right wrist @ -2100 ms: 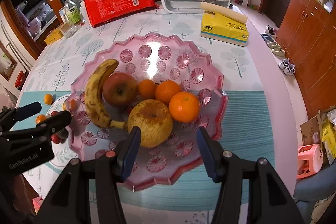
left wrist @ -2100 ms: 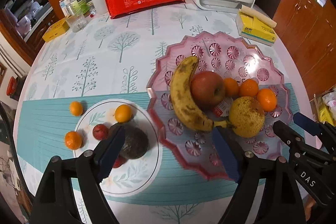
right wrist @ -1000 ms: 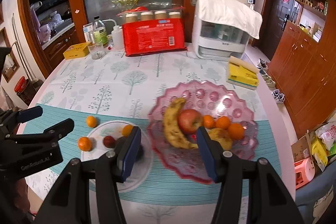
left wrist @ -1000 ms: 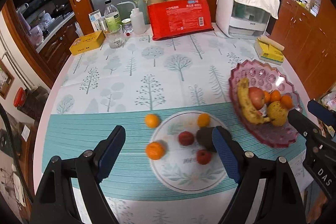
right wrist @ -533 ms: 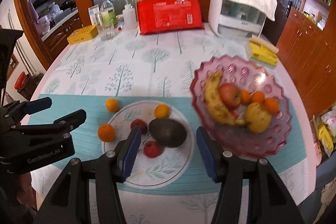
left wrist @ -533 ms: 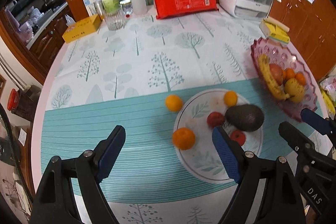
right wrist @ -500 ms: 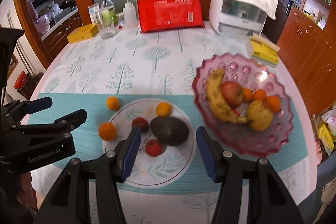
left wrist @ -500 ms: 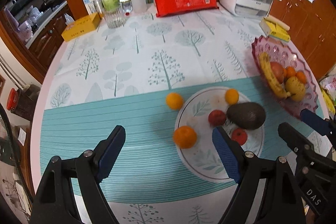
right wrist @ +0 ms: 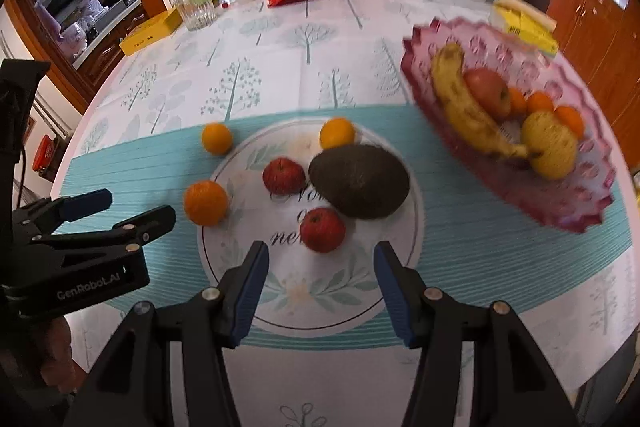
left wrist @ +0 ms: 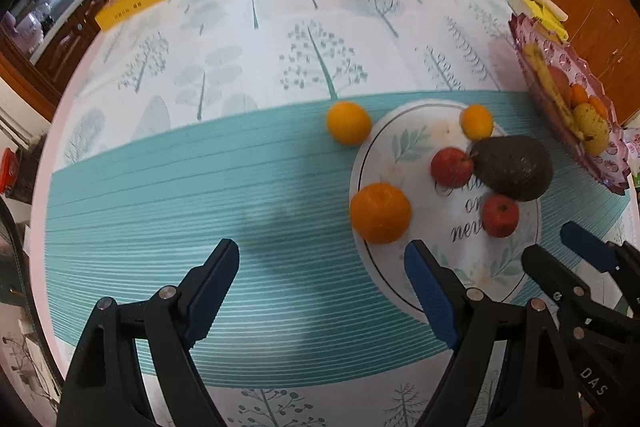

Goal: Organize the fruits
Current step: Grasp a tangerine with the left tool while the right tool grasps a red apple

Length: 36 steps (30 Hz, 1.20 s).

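Both grippers hang open and empty over the fruit on the table.

The right gripper point(right wrist: 320, 285) frames a small red apple point(right wrist: 322, 229) on the white plate point(right wrist: 320, 315); only this view shows the pink bowl point(right wrist: 576, 219) whole, though blurred, perhaps with a pear. The left gripper point(left wrist: 322, 291), jaws wide, sits above bare teal cloth point(left wrist: 160, 195); an orange point(left wrist: 380, 213) overlaps the plate's left rim there.

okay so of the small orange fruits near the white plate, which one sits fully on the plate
The small orange at the white plate's far rim, behind the avocado. The other two lie off its left edge.
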Available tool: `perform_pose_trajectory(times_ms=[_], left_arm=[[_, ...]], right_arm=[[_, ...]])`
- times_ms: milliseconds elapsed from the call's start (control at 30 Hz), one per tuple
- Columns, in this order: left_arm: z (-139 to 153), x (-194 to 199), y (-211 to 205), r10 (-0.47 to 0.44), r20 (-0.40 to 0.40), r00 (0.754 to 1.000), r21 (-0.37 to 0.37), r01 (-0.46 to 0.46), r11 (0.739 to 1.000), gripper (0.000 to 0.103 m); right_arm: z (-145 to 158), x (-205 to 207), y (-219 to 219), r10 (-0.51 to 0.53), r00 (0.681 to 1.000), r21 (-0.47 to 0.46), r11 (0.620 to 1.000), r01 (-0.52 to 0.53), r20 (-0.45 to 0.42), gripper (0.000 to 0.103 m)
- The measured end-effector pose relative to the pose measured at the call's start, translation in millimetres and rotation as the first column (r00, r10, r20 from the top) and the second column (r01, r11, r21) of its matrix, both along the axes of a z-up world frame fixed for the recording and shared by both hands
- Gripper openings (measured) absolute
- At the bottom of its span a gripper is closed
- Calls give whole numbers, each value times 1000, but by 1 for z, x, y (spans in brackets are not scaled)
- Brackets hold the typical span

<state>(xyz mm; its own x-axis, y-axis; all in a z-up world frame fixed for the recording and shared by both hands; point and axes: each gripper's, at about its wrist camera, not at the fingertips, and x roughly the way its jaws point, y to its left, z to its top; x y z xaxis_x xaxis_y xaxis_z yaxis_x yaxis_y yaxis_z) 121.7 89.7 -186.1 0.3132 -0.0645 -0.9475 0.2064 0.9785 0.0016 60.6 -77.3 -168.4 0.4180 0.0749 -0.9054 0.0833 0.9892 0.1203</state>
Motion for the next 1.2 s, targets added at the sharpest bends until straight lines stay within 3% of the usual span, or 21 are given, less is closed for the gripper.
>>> perform_pose_trajectory(times_ms=[500, 800, 1000, 1100, 1200], left_arm=[[-24, 11, -14, -7, -4, 1000, -89, 7, 996, 84], [-37, 20, -21, -1, -30, 1000, -106, -2, 994, 76], [-43, 21, -24, 0, -43, 999, -112, -5, 994, 55], [-42, 21, -26, -15, -46, 999, -154, 8, 988, 39], [-41, 19, -30, -26, -32, 999, -136, 21, 990, 39]], right_arm=[[-45, 13, -7, -50, 999, 61, 997, 50, -5, 55], [-51, 22, -2, -43, 998, -13, 999, 43, 52, 53], [-53, 25, 5, -23, 997, -74, 997, 27, 67, 52], [-54, 24, 8, -20, 997, -113, 993, 28, 77, 44], [-53, 24, 10, -4, 996, -122, 992, 14, 85, 33]])
